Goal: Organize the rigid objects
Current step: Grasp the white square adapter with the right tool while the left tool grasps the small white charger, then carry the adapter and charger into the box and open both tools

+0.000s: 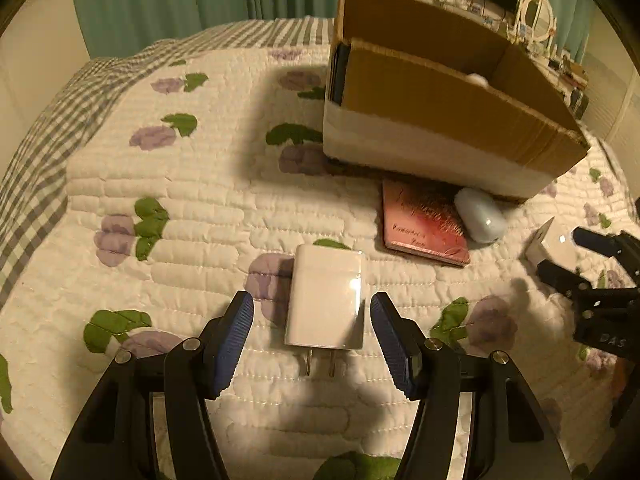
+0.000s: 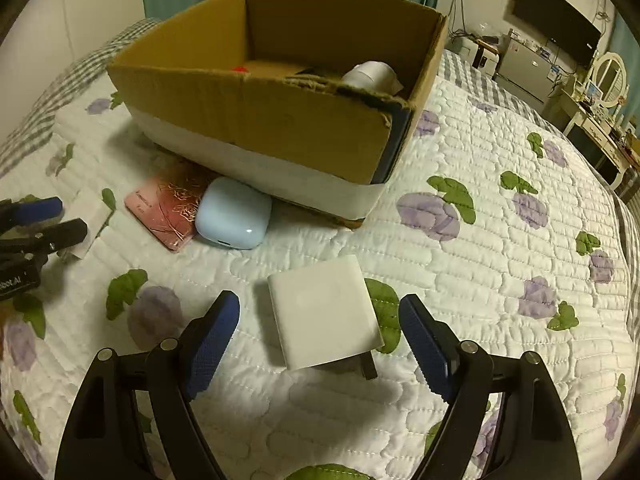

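Note:
A white plug charger [image 1: 326, 298] lies on the quilt, prongs toward me, between the open fingers of my left gripper [image 1: 312, 340], untouched. A second white charger block [image 2: 322, 314] lies between the open fingers of my right gripper [image 2: 320, 344]; it shows in the left wrist view [image 1: 550, 245] by the right gripper [image 1: 560, 254]. A pink card case [image 1: 420, 222] and a pale blue earbud case [image 1: 480, 214] lie against the open cardboard box [image 1: 440, 92]. The box [image 2: 256, 120] holds a white roll [image 2: 372, 74] and a red item.
The flowered quilt [image 2: 500, 240] covers the bed, with a grey checked blanket [image 1: 36, 152] at its far side. Teal curtains hang behind. A TV, dresser and mirror [image 2: 608, 72] stand at the right. The left gripper [image 2: 34, 220] shows at the right wrist view's left edge.

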